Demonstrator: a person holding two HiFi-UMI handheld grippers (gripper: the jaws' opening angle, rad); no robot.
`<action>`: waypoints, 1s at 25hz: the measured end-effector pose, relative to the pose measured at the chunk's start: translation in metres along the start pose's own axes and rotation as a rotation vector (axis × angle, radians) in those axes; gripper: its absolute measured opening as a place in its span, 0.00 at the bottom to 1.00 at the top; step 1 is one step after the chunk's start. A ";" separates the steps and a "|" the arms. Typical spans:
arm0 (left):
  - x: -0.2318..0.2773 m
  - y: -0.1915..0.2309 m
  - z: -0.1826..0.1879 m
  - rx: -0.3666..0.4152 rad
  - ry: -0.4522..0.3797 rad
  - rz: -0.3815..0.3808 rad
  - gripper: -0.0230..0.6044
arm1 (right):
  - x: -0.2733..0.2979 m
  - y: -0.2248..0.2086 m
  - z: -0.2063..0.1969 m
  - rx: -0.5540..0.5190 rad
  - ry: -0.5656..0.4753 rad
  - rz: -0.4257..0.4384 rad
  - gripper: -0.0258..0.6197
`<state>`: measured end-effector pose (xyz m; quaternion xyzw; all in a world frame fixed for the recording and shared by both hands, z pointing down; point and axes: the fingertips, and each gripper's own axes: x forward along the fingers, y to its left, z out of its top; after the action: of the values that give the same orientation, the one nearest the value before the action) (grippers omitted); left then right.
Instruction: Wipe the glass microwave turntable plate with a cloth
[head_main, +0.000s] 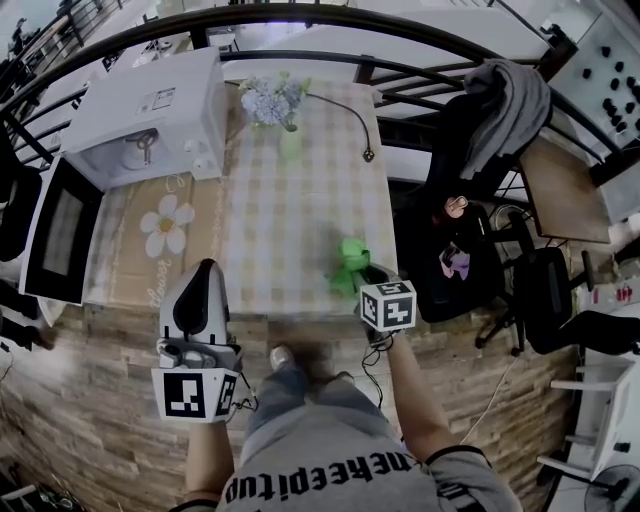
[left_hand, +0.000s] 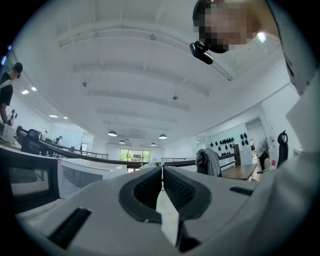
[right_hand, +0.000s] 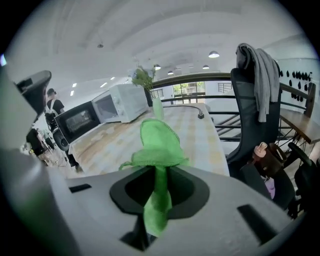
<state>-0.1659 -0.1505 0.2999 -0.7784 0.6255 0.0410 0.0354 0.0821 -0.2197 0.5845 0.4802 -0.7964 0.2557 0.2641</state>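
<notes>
Head view: a checked table (head_main: 300, 200) carries an open microwave (head_main: 150, 110) at its far left corner; the glass plate cannot be made out inside. The left gripper (head_main: 205, 266) hangs by the near left edge, and the right gripper (head_main: 366, 272) holds a green cloth (head_main: 350, 262) at the near right edge. Left gripper view: jaws pressed together, nothing between them. Right gripper view: jaws clamped on the cloth, which bunches above them

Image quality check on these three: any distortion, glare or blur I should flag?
Head view: strong fisheye, the railing bows into an arc; lighting even. Left gripper view: aimed at the ceiling, bright lamps but no washout; shut left gripper sits soft up close. Right gripper view: dark vignette corners; green cloth in the right gripper slightly soft.
</notes>
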 end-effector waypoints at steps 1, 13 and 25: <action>-0.002 -0.002 0.003 0.003 -0.004 0.006 0.05 | -0.006 0.003 0.005 -0.010 -0.019 0.007 0.13; -0.022 -0.034 0.024 0.026 -0.035 0.044 0.05 | -0.076 0.020 0.048 -0.131 -0.208 0.049 0.13; -0.036 -0.071 0.038 0.044 -0.051 0.049 0.05 | -0.148 0.015 0.088 -0.159 -0.392 0.037 0.14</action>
<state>-0.1053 -0.0964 0.2657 -0.7605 0.6440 0.0480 0.0674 0.1120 -0.1782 0.4190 0.4839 -0.8588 0.0986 0.1364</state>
